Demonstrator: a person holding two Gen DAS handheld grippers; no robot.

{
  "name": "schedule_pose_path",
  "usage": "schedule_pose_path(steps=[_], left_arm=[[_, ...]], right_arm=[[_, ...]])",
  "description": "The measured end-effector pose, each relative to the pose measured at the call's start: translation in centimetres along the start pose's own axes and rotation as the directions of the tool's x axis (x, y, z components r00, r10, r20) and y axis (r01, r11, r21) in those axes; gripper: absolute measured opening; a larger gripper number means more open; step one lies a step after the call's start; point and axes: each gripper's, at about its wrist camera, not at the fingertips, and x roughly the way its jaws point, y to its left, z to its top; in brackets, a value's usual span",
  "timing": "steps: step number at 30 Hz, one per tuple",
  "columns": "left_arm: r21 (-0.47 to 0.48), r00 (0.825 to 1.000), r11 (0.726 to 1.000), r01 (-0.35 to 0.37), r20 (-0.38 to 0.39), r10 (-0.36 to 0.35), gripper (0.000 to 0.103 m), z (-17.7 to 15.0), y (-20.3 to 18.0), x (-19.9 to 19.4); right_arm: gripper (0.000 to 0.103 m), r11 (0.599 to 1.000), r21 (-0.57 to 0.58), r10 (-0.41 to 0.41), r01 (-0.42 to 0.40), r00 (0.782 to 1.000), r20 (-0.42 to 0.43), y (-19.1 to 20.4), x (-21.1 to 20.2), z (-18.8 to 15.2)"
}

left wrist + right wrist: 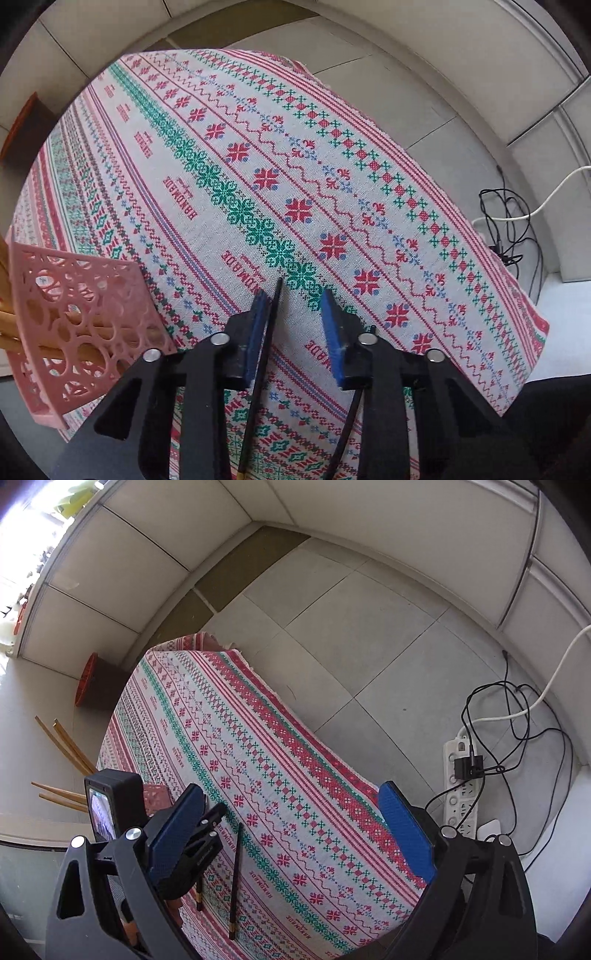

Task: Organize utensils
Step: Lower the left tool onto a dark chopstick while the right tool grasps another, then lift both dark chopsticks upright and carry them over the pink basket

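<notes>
The left gripper (pixel 291 317), jaws apart, straddles a thin, stiff, probably slippery black chopstick (pixel 264 354), best pinched mid-shaft; right gripper (pixel 295 834) gapes empty.

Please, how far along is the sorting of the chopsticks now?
Done: several wooden chopsticks already stand in the pink basket. In hand: the left gripper straddles one black chopstick on the tablecloth, but its pads do not yet press it from both sides. Left: that one and a second black chopstick beside it are not yet put away. The right gripper is open and empty.
</notes>
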Motion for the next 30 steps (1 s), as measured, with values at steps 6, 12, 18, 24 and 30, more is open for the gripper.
schedule_pose_path(steps=[6,12,18,24,30], left_arm=[[-0.002,1.000,1.000,0.014,0.004,-0.014,0.008,-1.7,1.3,-0.4],[0.034,0.996,0.997,-0.072,0.055,0.070,0.003,-5.9,0.8,-2.5],[-0.019,0.978,0.994,-0.107,0.180,0.108,0.003,-10.8,3.0,-9.3],[-0.101,0.944,0.986,-0.131,0.292,0.155,0.003,-14.1,4.8,-15.4],[-0.139,0.923,0.982,-0.126,0.346,0.167,0.003,-15.1,5.8,-17.6]], right_arm=[[0.092,0.999,-0.020,-0.043,0.043,0.999,-0.019,0.1,1.0,-0.4],[0.092,0.989,-0.111,-0.108,0.100,0.992,-0.067,1.6,3.6,-2.1],[0.092,0.959,-0.264,-0.144,0.101,0.978,-0.150,5.6,7.9,-6.1],[0.076,0.949,-0.301,-0.159,0.092,0.966,-0.206,8.8,11.5,-8.7],[0.033,0.911,-0.351,-0.250,0.215,0.966,-0.058,10.8,12.1,-11.1]])
